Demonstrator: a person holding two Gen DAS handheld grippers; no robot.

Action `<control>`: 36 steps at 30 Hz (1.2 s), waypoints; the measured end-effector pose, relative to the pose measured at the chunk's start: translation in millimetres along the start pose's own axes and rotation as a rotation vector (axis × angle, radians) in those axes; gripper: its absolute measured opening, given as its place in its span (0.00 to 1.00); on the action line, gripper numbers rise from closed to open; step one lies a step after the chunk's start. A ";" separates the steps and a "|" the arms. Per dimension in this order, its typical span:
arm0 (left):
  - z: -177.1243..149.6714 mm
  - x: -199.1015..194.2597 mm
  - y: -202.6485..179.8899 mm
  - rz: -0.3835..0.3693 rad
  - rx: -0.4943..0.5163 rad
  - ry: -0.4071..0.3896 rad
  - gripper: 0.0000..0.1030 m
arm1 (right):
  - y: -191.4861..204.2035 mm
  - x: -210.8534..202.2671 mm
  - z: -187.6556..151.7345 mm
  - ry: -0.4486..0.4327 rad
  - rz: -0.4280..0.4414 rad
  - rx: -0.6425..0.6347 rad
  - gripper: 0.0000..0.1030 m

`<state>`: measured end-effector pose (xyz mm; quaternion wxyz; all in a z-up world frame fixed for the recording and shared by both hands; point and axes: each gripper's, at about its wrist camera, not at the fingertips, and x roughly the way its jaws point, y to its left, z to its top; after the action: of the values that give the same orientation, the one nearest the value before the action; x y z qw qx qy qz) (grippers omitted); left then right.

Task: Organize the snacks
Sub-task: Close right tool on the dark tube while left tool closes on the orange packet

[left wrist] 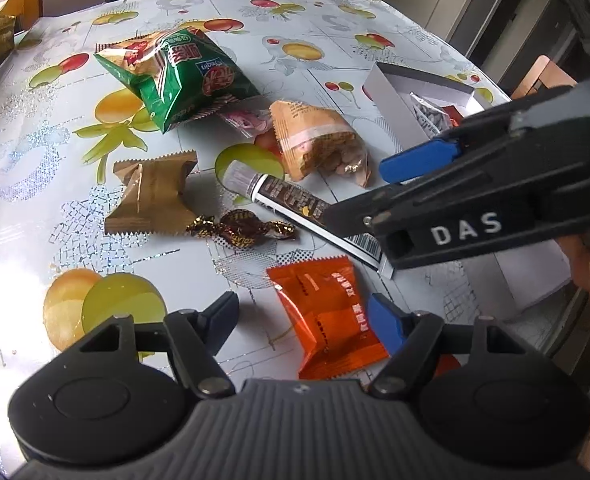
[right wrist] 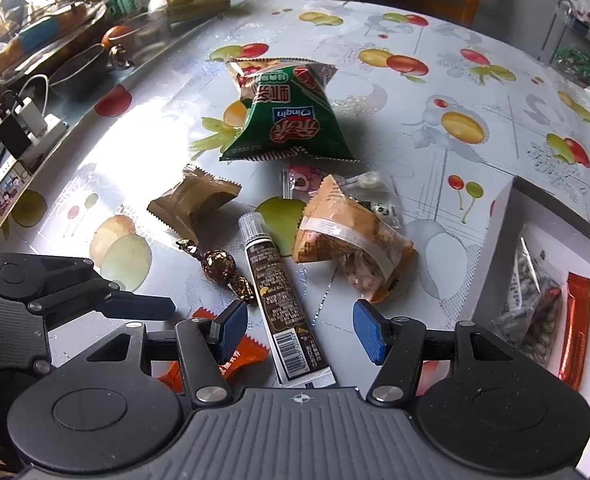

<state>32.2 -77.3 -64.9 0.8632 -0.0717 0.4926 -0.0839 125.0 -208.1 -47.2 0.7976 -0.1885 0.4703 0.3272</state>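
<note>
Fruit-print tablecloth (right wrist: pixel 435 92), snacks scattered. Brown tube (right wrist: pixel 283 308) lies between the spread fingers of the right gripper (right wrist: pixel 299 334), long axis pointing away along them, barcode end nearest. Left gripper (left wrist: pixel 303 320) also spread, over the orange packet (left wrist: pixel 327 320). White box (right wrist: pixel 503 248) to the right.

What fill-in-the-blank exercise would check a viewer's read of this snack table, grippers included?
1. Between the open fingers of the right gripper lies the barcode end of the brown ____.
2. The orange packet lies between the fingers of the open ____ gripper.
3. The large green bag lies on the table, outside the white ____.
4. The gold-brown twisted candy lies beside the tube, on the side away from the ____ box.

Missing words: tube; left; box; white
</note>
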 end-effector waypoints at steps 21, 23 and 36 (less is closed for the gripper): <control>0.8 -5.0 1.5 -0.050 0.085 0.010 0.54 | 7.3 24.0 10.5 0.018 0.020 -0.074 0.45; 1.5 -3.5 0.8 -0.058 0.092 0.014 0.53 | 8.3 25.1 10.1 0.021 0.021 -0.084 0.43; -0.7 -1.8 6.2 -0.052 0.117 0.022 0.48 | 18.1 40.7 11.9 0.037 0.017 -0.141 0.38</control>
<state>31.2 -70.9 -65.0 0.8581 -0.0331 0.4942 -0.1355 133.8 -173.9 -76.9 0.7707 -0.2462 0.4625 0.3626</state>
